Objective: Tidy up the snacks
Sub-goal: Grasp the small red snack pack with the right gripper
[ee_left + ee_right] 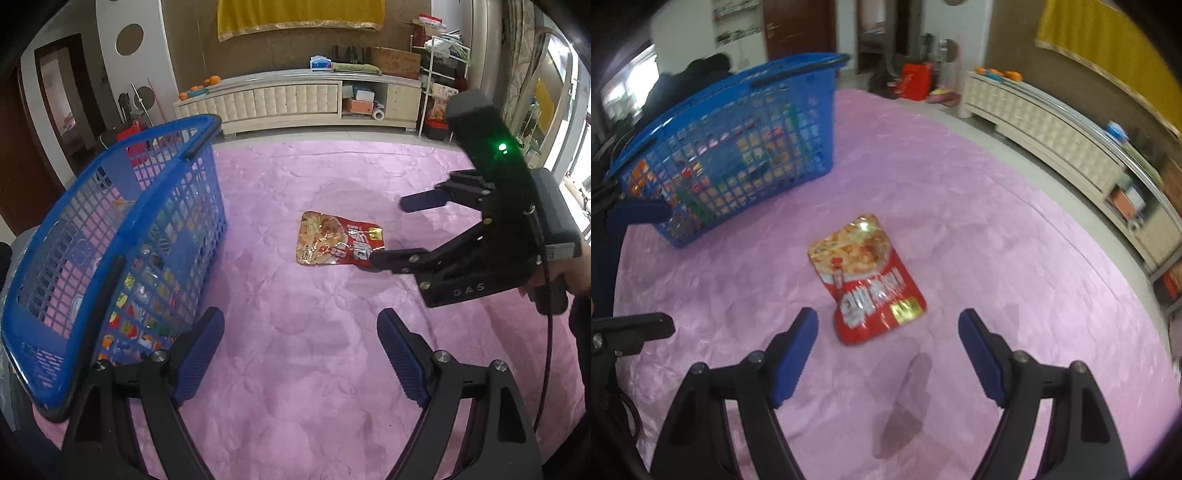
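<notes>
Red snack bag (866, 280) lies flat on pink blanket (997, 229), alone, centre of the right wrist view. Right gripper (888, 325) hangs above its near end, jaws wide apart, nothing between the pads, bag not touched. Blue mesh basket (122, 236) at 9 o'clock in the left wrist view, tilted, packets visible through its wall, well apart from the bag. Left gripper (301, 328) over bare blanket just beside the basket, jaws spread, empty. White cabinet (295, 99) at 12 o'clock.
</notes>
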`<state>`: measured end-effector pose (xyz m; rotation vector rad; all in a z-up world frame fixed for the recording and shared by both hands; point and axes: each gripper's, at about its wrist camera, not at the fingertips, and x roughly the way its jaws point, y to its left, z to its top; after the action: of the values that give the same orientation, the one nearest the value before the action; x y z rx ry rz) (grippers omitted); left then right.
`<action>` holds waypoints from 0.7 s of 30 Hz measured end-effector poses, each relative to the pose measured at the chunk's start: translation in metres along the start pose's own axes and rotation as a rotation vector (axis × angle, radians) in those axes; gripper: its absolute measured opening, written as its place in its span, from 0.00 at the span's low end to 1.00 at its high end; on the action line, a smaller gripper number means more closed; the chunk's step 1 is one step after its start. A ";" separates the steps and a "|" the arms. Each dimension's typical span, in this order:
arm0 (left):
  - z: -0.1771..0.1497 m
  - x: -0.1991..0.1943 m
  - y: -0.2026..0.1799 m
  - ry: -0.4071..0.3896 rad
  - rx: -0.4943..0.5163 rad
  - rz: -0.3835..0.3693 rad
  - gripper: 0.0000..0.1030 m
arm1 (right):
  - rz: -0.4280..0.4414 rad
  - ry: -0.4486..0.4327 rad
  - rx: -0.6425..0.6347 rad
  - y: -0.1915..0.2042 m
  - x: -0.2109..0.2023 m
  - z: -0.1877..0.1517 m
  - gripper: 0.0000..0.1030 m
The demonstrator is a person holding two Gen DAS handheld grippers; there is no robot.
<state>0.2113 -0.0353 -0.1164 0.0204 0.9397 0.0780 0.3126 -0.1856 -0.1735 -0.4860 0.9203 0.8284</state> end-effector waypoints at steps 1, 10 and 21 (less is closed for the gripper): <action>0.001 0.000 0.000 0.001 0.003 -0.009 0.81 | 0.008 0.003 -0.019 0.001 0.004 0.002 0.80; 0.012 0.014 -0.003 0.017 0.012 0.009 0.81 | 0.096 0.066 -0.170 0.011 0.036 0.015 0.70; 0.003 0.019 -0.001 0.050 0.003 0.029 0.81 | 0.120 0.085 -0.238 0.035 0.020 0.002 0.27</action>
<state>0.2250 -0.0352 -0.1303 0.0345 0.9894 0.1044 0.2927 -0.1554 -0.1902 -0.6810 0.9406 1.0396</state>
